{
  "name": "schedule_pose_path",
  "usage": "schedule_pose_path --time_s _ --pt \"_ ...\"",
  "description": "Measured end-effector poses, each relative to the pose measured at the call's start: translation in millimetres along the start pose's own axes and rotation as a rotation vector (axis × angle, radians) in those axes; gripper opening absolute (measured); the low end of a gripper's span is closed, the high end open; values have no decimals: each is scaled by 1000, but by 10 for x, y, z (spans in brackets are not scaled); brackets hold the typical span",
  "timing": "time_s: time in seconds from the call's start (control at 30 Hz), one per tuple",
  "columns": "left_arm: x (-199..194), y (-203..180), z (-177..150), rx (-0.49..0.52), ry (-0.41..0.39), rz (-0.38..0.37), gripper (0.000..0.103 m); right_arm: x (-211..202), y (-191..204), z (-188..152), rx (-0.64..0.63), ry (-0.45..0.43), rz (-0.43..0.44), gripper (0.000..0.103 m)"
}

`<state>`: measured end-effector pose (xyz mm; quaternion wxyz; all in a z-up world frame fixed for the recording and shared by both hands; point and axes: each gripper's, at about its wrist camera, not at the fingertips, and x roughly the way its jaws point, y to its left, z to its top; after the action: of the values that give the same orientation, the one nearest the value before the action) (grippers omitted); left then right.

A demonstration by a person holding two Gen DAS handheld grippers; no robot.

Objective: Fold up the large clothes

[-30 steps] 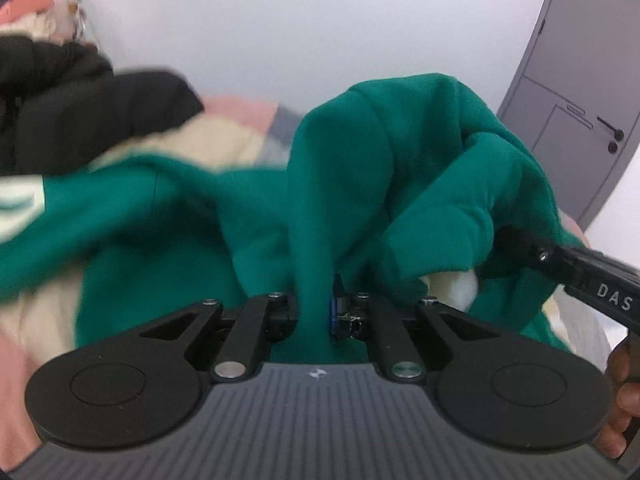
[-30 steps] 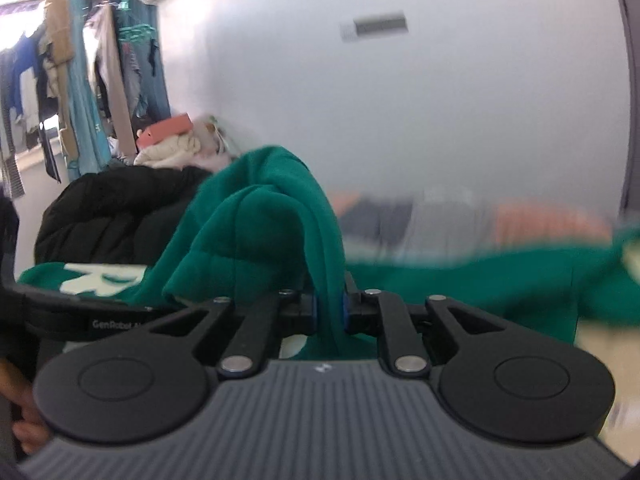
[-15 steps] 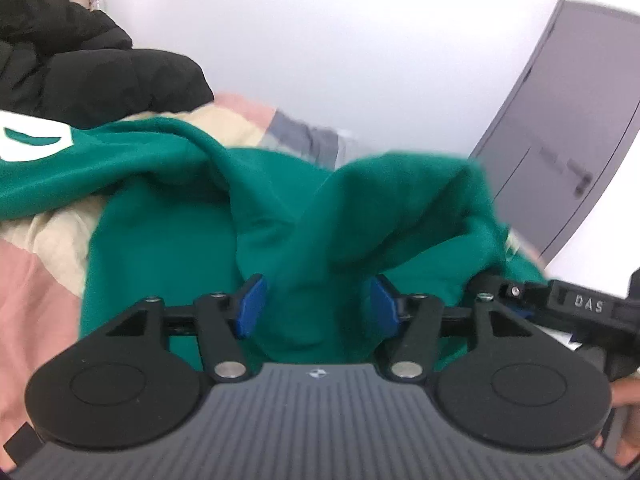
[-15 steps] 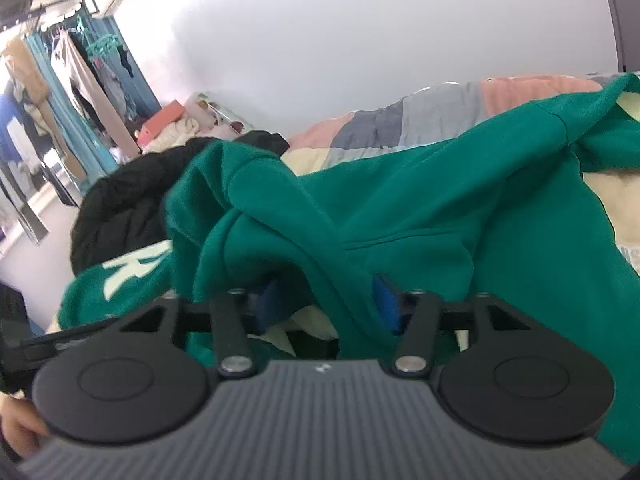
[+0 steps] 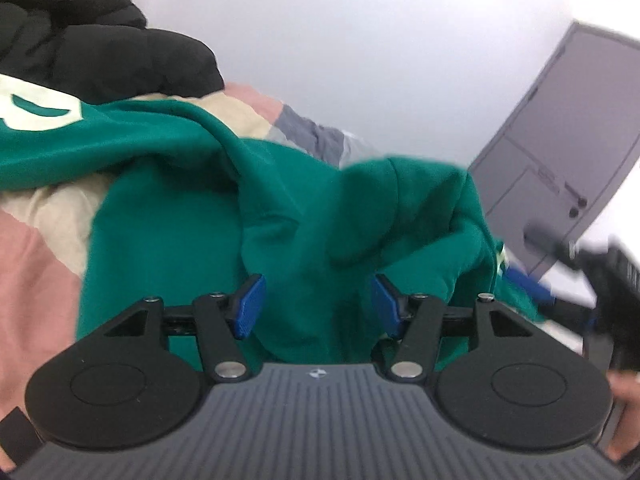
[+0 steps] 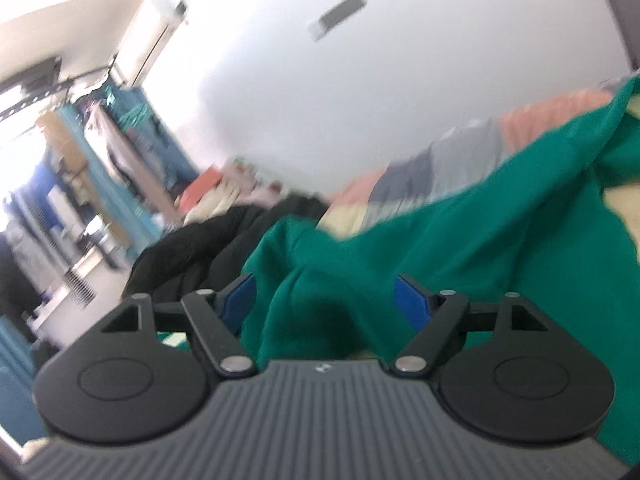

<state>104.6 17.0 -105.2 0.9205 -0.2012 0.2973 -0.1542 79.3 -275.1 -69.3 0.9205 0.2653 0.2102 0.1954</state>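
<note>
A large green sweatshirt (image 5: 192,216) with a cream letter patch (image 5: 40,114) lies bunched on a patchwork bed cover (image 5: 36,264). My left gripper (image 5: 318,304) is open, its blue pads (image 5: 250,306) apart, with a loose fold of the green cloth lying between them. In the right wrist view the same green sweatshirt (image 6: 500,240) slumps in front of my right gripper (image 6: 326,306). Its jaws are opening, the blue pads (image 6: 410,306) stand wide, and slack cloth sits between them without being pinched. The right gripper (image 5: 560,264) also shows blurred at the left view's right edge.
A black padded jacket (image 5: 92,56) is piled at the far left of the bed, seen too as a black jacket (image 6: 192,252) in the right view. A grey door (image 5: 568,128) stands at the right. Hanging clothes on a rack (image 6: 108,148) fill the room's far end. A white wall lies behind.
Both grippers were shut on raised folds of the green sweatshirt a second ago. Both have since opened, and the cloth has dropped and slumped onto the bed. The right wrist has rolled.
</note>
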Motion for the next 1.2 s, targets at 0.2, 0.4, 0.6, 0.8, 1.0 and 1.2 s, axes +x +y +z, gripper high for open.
schedule_pose_path --time_s 0.2,0.4,0.6,0.8,1.0,1.2 --pt "298 -135 -152 88 39 55 64 353 -84 181 41 12 41 80" --pt "645 -123 -351 91 167 124 64 740 165 252 -82 91 78 80" --pt "642 -41 -386 50 158 133 64 957 165 33 -109 167 51 78" --pt "441 55 -343 -13 127 154 64 861 134 -38 -111 177 55 47" --pt "7 126 -116 -53 -7 162 64 461 275 -87 -193 152 81 28" --pt "-254 136 -37 -75 -70 154 64 13 591 -235 -363 223 67 28"
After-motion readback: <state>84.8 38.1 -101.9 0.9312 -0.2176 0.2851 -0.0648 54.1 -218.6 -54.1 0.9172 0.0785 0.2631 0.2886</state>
